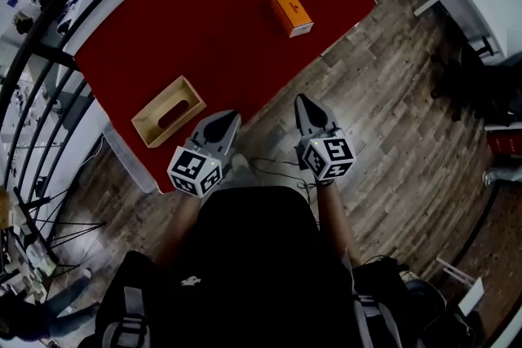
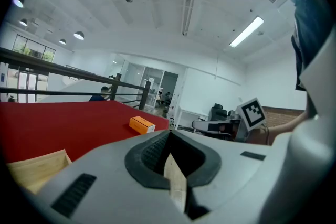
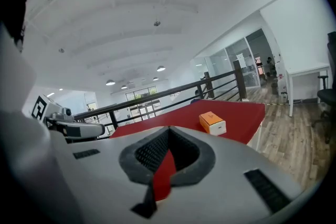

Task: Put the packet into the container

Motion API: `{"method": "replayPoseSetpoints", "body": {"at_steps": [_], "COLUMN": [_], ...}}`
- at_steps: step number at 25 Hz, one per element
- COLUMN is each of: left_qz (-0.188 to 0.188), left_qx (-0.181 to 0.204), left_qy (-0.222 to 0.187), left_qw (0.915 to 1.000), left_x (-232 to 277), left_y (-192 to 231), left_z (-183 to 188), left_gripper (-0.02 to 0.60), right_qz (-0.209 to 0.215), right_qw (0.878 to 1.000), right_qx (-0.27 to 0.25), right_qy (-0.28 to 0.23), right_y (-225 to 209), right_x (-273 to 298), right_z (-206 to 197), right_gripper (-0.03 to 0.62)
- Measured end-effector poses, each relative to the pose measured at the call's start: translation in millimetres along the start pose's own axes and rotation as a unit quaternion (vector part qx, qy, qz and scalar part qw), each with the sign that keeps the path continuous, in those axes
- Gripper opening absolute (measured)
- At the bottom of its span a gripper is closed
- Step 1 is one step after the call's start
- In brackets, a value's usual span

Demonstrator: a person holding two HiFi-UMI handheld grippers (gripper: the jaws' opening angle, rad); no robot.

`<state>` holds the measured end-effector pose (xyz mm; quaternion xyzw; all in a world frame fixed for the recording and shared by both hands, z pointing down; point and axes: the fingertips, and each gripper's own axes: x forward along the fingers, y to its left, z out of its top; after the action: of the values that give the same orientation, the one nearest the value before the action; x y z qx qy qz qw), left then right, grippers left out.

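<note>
Packet (image 1: 292,14): orange box, white end, lying on red table (image 1: 204,28).

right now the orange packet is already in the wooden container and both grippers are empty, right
No: the orange packet lies on the red table, apart from the wooden container; the head view shows it. Left gripper and right gripper are empty.

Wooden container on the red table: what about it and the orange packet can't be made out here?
Inside of the container: head view, dark through its top slot.
Most of the container: left gripper view, hidden by the left tongs and the picture edge.
Print on the packet: every view, too small.
</note>
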<state>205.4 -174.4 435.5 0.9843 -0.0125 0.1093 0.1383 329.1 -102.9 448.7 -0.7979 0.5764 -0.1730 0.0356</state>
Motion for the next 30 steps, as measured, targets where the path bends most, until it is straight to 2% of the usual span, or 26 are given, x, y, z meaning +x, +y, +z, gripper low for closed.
{"method": "replayPoseSetpoints", "body": {"at_steps": [5,9,10,12,18,24,30], "left_qz": [0.004,0.012,0.013,0.021,0.051,0.089,0.117], "left_qx": [-0.016,-0.023,-0.027,-0.036,-0.046,-0.065,-0.086], "left_qy": [0.014,0.029,0.032,0.041,0.079,0.093,0.094], "left_qw": [0.9998,0.9993,0.9991,0.9983,0.9945,0.9896,0.985], "left_x": [15,43,47,52,72,68,65], "left_y": [6,15,16,16,6,22,41], "left_z": [-8,-13,-15,-22,-49,-63,-71], "left_gripper": [0.006,0.006,0.006,0.006,0.006,0.006,0.006], "right_qz": [-0.01,-0.012,-0.012,-0.015,-0.047,-0.072,-0.066], "right_qw": [1.0,0.999,0.999,0.999,0.996,0.992,0.99], "right_qx": [-0.017,-0.022,-0.019,-0.007,-0.015,-0.032,-0.038], "right_qy": [0.022,0.036,0.039,0.045,0.071,0.101,0.12], "right_y": [-21,-57,-67,-87,-168,-208,-222], "right_x": [19,51,60,77,137,213,263], "right_z": [-5,-9,-11,-17,-32,-47,-57], "right_gripper": [0.023,0.027,0.053,0.203,0.397,0.461,0.524]}}
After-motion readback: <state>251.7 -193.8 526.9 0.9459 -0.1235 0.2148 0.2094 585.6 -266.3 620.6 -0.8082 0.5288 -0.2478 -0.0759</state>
